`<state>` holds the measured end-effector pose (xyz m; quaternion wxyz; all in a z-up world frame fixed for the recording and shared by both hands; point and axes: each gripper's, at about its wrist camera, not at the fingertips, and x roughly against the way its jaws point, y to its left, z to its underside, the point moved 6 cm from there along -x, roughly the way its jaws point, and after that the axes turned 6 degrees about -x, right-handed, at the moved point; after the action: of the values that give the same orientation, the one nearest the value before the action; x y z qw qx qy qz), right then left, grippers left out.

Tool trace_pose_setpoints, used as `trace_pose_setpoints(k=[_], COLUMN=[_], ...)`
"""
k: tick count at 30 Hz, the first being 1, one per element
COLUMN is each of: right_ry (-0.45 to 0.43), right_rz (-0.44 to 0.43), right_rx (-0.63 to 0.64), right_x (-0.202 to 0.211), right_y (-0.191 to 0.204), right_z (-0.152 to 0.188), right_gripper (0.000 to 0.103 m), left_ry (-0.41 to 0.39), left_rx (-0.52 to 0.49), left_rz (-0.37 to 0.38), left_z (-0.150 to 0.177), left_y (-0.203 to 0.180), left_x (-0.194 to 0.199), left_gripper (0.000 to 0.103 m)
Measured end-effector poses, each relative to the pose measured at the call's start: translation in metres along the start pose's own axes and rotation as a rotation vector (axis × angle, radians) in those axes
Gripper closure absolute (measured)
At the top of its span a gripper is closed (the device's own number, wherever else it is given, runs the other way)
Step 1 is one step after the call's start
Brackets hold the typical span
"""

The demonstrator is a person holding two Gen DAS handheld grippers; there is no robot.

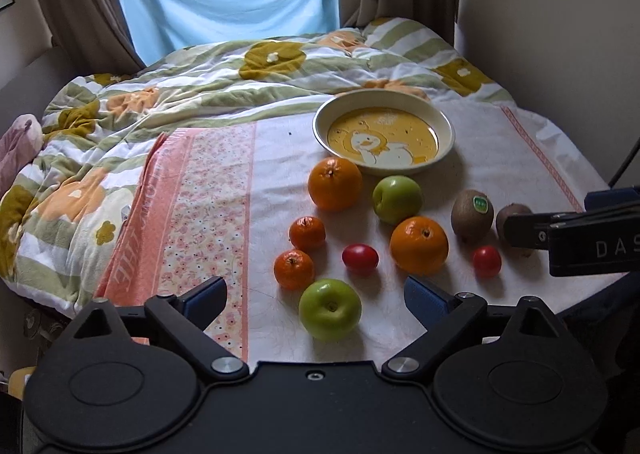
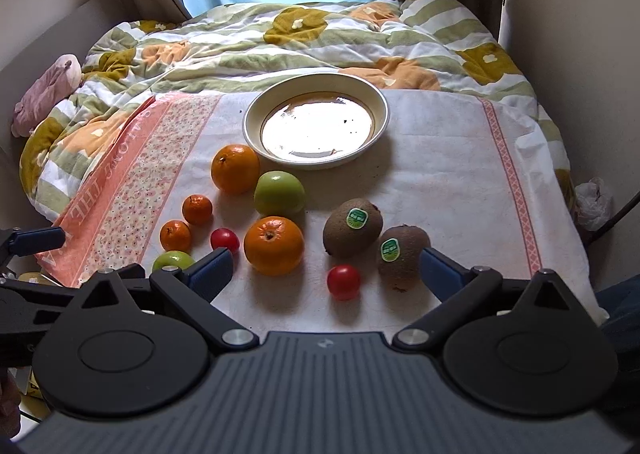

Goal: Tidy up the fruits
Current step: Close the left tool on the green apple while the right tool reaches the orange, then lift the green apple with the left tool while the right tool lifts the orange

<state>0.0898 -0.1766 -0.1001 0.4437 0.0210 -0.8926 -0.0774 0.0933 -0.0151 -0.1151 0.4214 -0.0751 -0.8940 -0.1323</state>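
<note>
Left tongs (image 1: 316, 298): spread wide, nothing between the pads; the near green apple (image 1: 330, 309) lies just ahead in the gap, untouched.
Right tongs (image 2: 326, 270): spread wide, gripping nothing; the near tomato (image 2: 343, 281) sits in the gap, the near kiwi (image 2: 402, 260) just beside the right pad.
Plate (image 2: 256, 110): cream rim, empty, at 12 o'clock of the fruit cluster, resting on the cloth (image 2: 440, 158).
Oranges: one (image 2: 235, 169) touching the plate's rim at its 7 o'clock; the other (image 2: 273, 245) in the middle of the cluster.
Far green apple (image 2: 279, 193): between the two oranges, touching the far one.
Tangerines: two, (image 2: 197, 209) and (image 2: 175, 235), at 9 o'clock of the middle orange.
Tomatoes: the second (image 2: 225, 239) is just at 9 o'clock of the middle orange.
Kiwis: the far one (image 2: 352, 228) touches the near one; both wear green stickers.
Bed: a flowered quilt (image 2: 280, 38) lies bunched behind the cloth, at 12 o'clock.
</note>
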Motion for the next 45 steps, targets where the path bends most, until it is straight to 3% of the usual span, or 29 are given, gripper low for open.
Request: trace_pose_setpoints(k=[10, 16, 22, 32, 45], right_ry=[0.039, 0.059, 0.069, 0.089, 0.106], right_rz=[0.031, 0.074, 0.088, 0.085, 0.079], right_rx=[-0.021, -0.018, -0.006, -0.015, -0.026], right_x=[-0.066, -0.093, -0.106, -0.121, -0.133], right_y=[0.027, 0.032, 0.039, 0.046, 0.046], right_z=[0.017, 0.021, 0.021, 0.02, 0.019], right_gripper=[0.0, 0.0, 0.007, 0.018, 0.019], left_ry=[0.034, 0.049, 0.06, 0.063, 0.054], left_rx=[-0.152, -0.203, -0.234, -0.221, -0.195], left_rz=[0.093, 0.146, 0.19, 0.224, 0.242], left_z=[0.026, 0.032, 0.035, 0.037, 0.04], left_y=[-0.004, -0.005, -0.01, -0.009, -0.007], left_x=[-0.065, -0.084, -0.092, -0.097, -0.091], left_gripper=[0.021, 0.032, 0.043, 0.045, 0.045])
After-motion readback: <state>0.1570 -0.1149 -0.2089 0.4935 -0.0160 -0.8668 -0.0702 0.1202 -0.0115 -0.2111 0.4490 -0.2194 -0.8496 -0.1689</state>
